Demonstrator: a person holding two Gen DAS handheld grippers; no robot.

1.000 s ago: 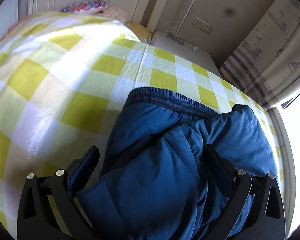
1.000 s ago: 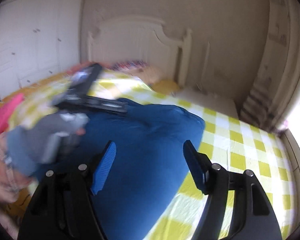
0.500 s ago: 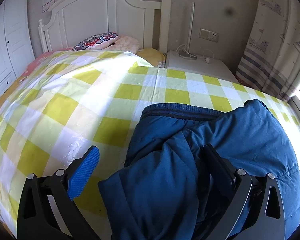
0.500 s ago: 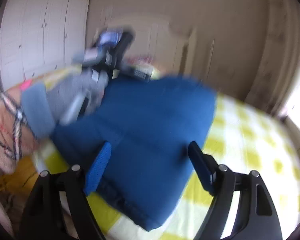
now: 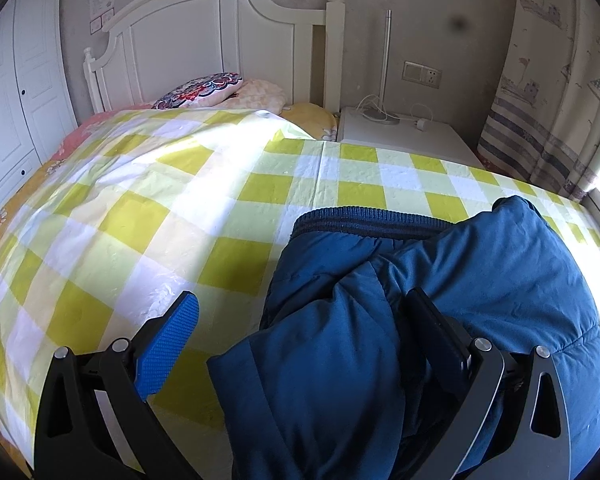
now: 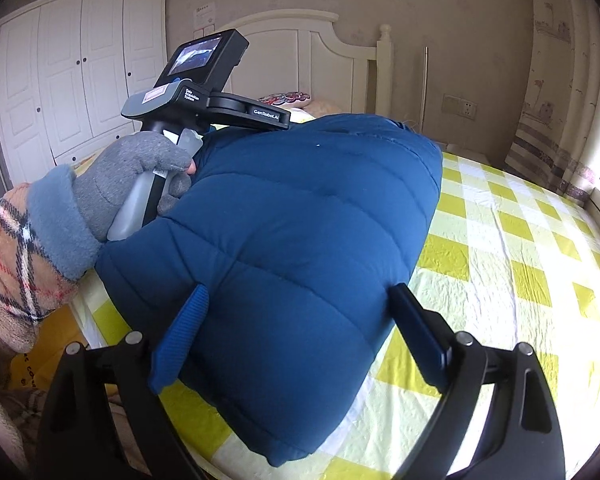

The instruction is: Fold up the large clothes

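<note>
A dark blue padded jacket (image 5: 440, 300) lies folded in a puffy bundle on the yellow-and-white checked bedspread (image 5: 180, 200); its ribbed hem faces the headboard. My left gripper (image 5: 300, 320) is open just above the jacket's near edge, its right finger against the fabric and its blue-padded left finger (image 5: 168, 344) over the bedspread. In the right wrist view the jacket (image 6: 300, 240) fills the middle. My right gripper (image 6: 296, 320) is open, its fingers on either side of the jacket's near end, holding nothing. The left tool's handle, in a grey-gloved hand (image 6: 140, 176), rests behind the jacket.
A white headboard (image 5: 220, 40) with pillows (image 5: 204, 88) stands at the far end. A white nightstand (image 5: 404, 136) with cables is beside it. A curtain (image 5: 548, 80) and window are at the right. A white wardrobe (image 6: 72, 80) stands at the left.
My left gripper has lifted and drawn back from the jacket, its left pad now clear of the fabric. My right gripper swung closer over the jacket's near end and steadied.
</note>
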